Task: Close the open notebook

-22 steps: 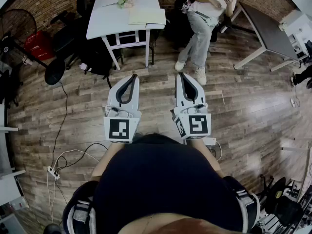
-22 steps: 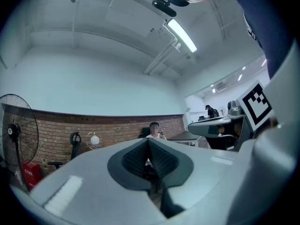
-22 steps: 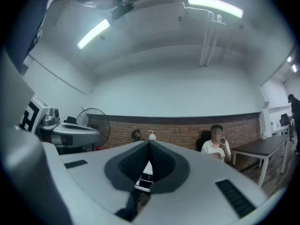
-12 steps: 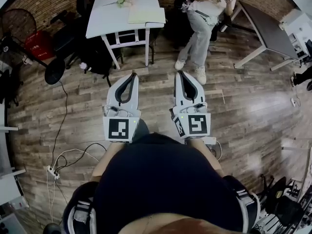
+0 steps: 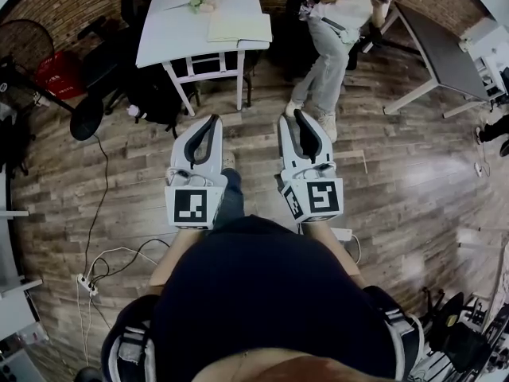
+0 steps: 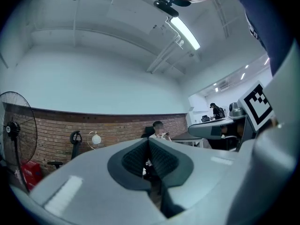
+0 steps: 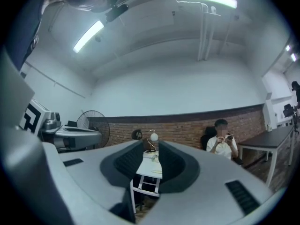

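Well short of the white surface [image 5: 171,32] bearing the open cream-paged notebook [image 5: 238,27], the person has stepped closer, the left hand-held gripper [image 5: 211,120] pinched shut on nothing, the right hand-held gripper [image 5: 301,116] narrowly parted and empty, the closing still ahead.

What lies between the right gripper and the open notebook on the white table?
In the head view, only bare wooden floor lies between the right gripper and the white table bearing the open notebook.

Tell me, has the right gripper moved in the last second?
Yes, slightly. The right gripper edged forward; its tip is now nearly level with the white table leg's foot.
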